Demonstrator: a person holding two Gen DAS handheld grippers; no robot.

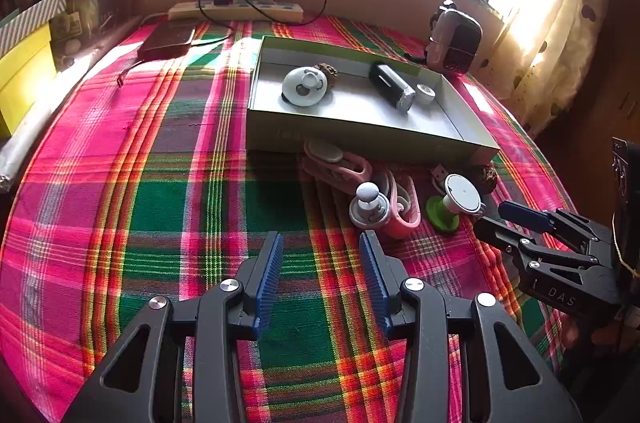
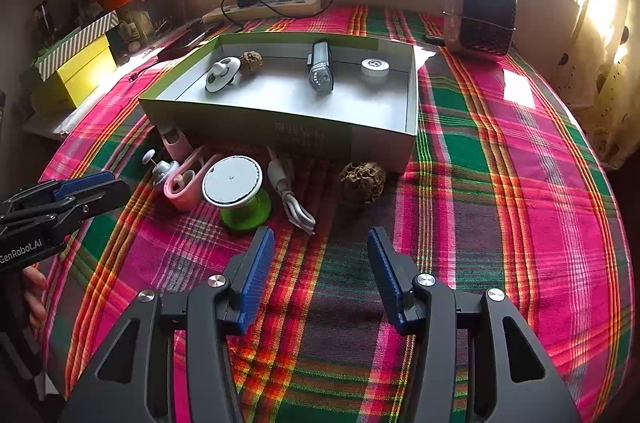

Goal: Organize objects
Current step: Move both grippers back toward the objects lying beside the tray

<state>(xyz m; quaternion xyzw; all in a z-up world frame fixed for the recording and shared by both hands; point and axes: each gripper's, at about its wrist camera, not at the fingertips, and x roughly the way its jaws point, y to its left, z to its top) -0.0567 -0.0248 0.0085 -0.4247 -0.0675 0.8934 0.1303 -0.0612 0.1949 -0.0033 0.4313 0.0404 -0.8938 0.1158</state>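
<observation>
The job here appears to be gathering the loose items into the shallow open cardboard box with the green rim and pale grey inside (image 2: 412, 91), which sits on the pink, green and orange plaid cloth (image 2: 500, 183) and already holds a white round gadget, a brown knobbly ball, a dark cylindrical torch (image 2: 320, 71) and a small white puck. Still outside, lined up along the box's near wall, lie a pink plastic clip-shaped piece (image 2: 182, 189), a small grey-and-white knob toy (image 1: 368, 207), a white round disc on a bright green stand (image 2: 236, 189), a white coiled cable (image 2: 290, 197) and a second brown, rough, dried seed ball (image 2: 362, 183). To do the next pick well, it seems wise to take one item at a time, starting with whichever lies closest ahead of each tool: the seed ball for the right gripper (image 2: 320, 247), the knob toy or pink piece for the left gripper (image 1: 320, 251). The ball would likely roll, so the jaws should straddle it squarely before closing; the cable is floppy and best pinched at its bundled middle. Both tools hang above bare cloth, just short of the row. The right gripper's blue ribbed pads stand well apart with nothing between them, and the left gripper's jaws are likewise spread and empty, touching nothing.
</observation>
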